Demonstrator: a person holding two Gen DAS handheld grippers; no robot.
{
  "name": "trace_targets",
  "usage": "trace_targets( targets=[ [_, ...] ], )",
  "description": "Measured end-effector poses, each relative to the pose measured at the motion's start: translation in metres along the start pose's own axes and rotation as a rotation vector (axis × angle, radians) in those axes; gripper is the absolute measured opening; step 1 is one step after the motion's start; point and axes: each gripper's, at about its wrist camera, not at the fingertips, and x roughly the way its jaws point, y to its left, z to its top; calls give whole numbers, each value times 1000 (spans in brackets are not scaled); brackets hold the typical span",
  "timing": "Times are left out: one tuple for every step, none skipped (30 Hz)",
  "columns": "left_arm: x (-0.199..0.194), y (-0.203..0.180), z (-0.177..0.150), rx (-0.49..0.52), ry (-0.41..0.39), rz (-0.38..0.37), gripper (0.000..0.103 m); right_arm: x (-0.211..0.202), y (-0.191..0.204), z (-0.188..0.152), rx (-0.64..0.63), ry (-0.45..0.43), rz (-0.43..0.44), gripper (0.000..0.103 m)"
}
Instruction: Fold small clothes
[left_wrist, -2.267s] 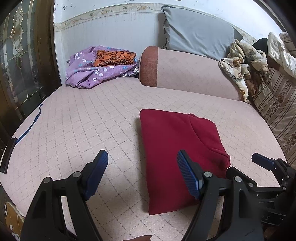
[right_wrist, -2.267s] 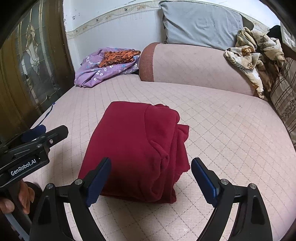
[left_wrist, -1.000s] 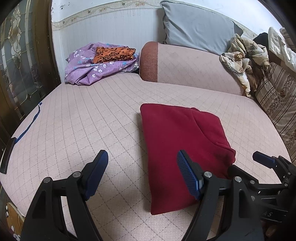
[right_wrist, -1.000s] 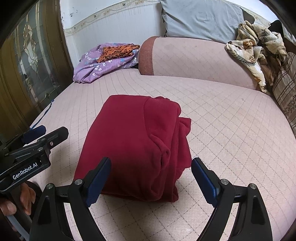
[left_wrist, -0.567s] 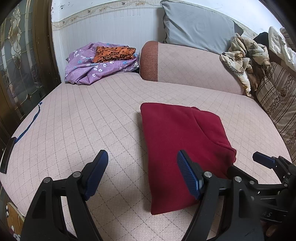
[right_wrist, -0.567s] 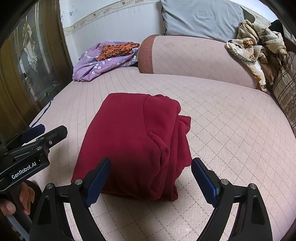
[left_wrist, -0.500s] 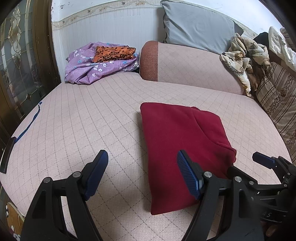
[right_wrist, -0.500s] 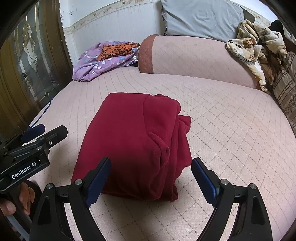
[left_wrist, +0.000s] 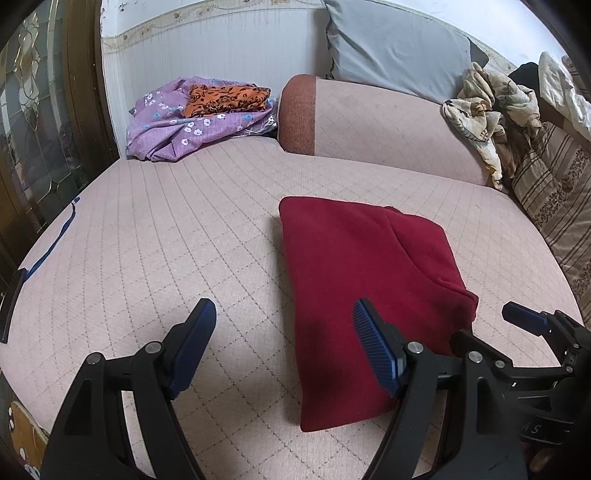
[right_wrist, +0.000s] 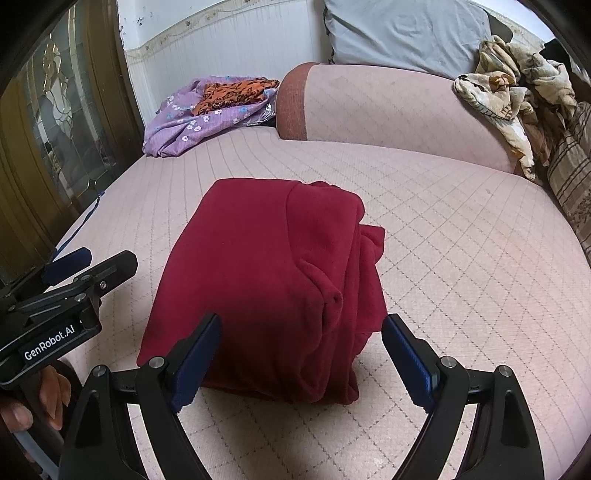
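A dark red fleece garment (left_wrist: 364, 277) lies folded into a thick rectangle on the pink quilted bed (left_wrist: 166, 240). It also shows in the right wrist view (right_wrist: 269, 284), with bunched layers on its right side. My left gripper (left_wrist: 282, 343) is open and empty, held above the bed at the garment's near left edge. My right gripper (right_wrist: 301, 354) is open and empty, its jaws straddling the garment's near end without touching it. Each gripper's body shows at the side of the other's view.
A purple floral cloth (left_wrist: 177, 122) with a folded orange patterned piece (left_wrist: 225, 98) lies at the back left. A pink bolster (left_wrist: 388, 125), a grey pillow (left_wrist: 395, 48) and crumpled beige clothes (left_wrist: 487, 114) line the back. A striped cushion (left_wrist: 554, 199) stands right; a glass door (left_wrist: 33, 110) stands left.
Both grippers stay open and drift only slightly. The red garment has not moved.
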Motion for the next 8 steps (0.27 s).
trace_targets(
  targets=[
    [1,0,1,0,2,-1,77,1,0,0,-1,2,0,90],
    [2,0,0,1,1,-3,77,2,1,0,-1,3,0,90],
    [2,0,1,1,-1,-4,77,3,1,1,-2,4,0,90],
    [3,0,1,1,-3,-5,77,4,1,1,-2,7,0,90],
    [4,1,1,1,-5,-13,77,5,1,1,-3,8,1,90],
    [5,2,1,-2,-4,-18,77,6,1,1,-3,10,2,90],
    [6,3,2,-2,-1,-20,77,7,1,2,-3,11,2,90],
    [9,5,3,-1,3,-22,77,9,1,2,-2,12,2,90]
  ],
)
